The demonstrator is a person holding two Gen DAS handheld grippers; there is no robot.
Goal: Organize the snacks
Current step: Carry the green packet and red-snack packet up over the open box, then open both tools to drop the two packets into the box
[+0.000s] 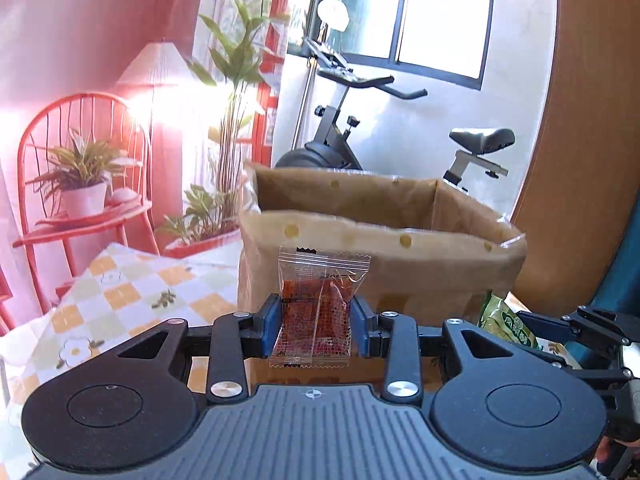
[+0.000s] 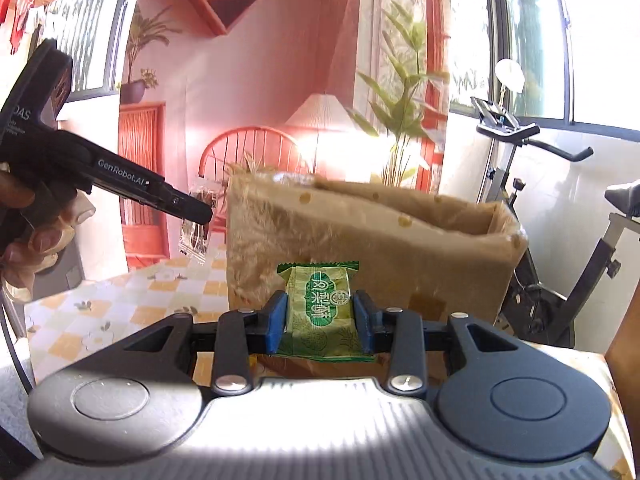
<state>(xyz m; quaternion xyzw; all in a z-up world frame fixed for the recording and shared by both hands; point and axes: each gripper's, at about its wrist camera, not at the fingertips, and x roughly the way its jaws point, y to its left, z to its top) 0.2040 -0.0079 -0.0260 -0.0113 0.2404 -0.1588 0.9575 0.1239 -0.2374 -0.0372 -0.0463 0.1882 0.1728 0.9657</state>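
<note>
My left gripper (image 1: pixel 317 326) is shut on a clear packet with a red-brown snack (image 1: pixel 318 312), held upright in front of the brown cardboard box (image 1: pixel 380 264). The box stands open at the top, lined with clear plastic. My right gripper (image 2: pixel 320 322) is shut on a green snack packet (image 2: pixel 320 308), also held up just before the same box (image 2: pixel 360 248). In the right wrist view the left gripper (image 2: pixel 200 210) comes in from the left with its clear packet (image 2: pixel 196 228) hanging beside the box's left corner. The green packet (image 1: pixel 508 324) shows at the right edge of the left wrist view.
The box sits on a table with a yellow and white checked cloth (image 1: pixel 132 292). Behind it stand an exercise bike (image 1: pixel 352 128), a printed backdrop with a red chair (image 1: pixel 80 152) and plants, and a wooden panel (image 1: pixel 580 120) at the right. A hand (image 2: pixel 36 224) holds the left gripper.
</note>
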